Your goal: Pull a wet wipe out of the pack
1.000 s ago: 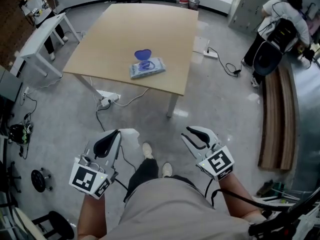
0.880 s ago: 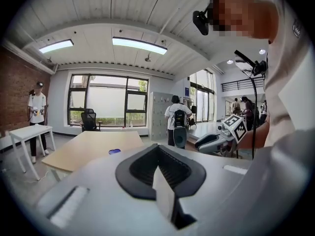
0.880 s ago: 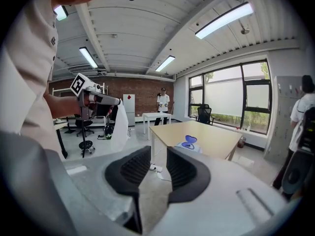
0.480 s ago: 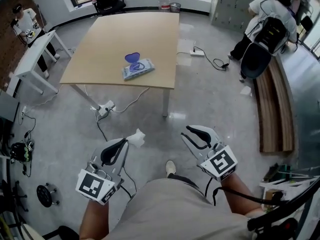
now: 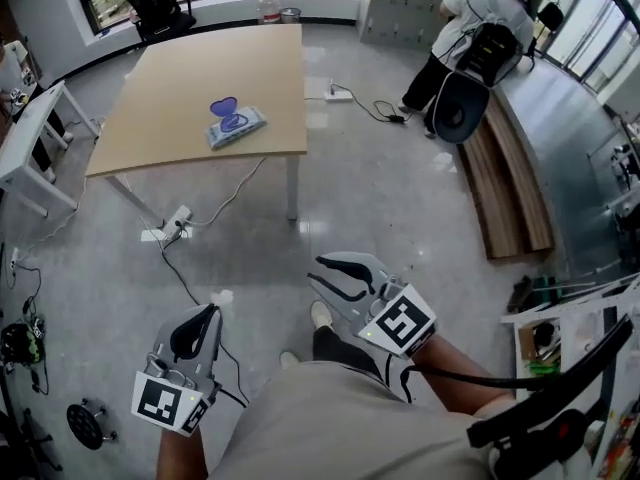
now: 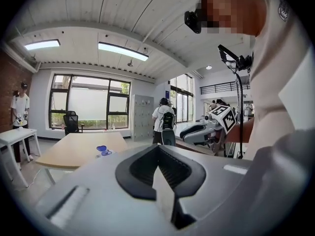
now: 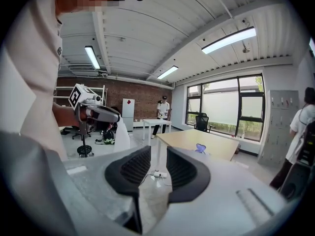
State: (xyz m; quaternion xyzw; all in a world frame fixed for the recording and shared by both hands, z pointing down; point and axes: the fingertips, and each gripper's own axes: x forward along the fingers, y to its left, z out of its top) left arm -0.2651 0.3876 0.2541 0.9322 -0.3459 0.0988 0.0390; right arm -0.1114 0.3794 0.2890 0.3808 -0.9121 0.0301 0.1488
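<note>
The left gripper [image 5: 208,313], at the lower left of the head view, has its jaws pinched together on a wet wipe [image 6: 165,195]. In its own view the white sheet stands squeezed between the dark pads. The right gripper [image 5: 316,271], at lower centre, has its jaws a narrow way apart, with only floor showing through the gap. Both are well away from the table [image 5: 190,68] at upper left. The pack [image 5: 238,125] lies on it toward the near edge, its blue lid [image 5: 222,106] flipped up. A person [image 5: 470,28] with a backpack stands at upper right.
</note>
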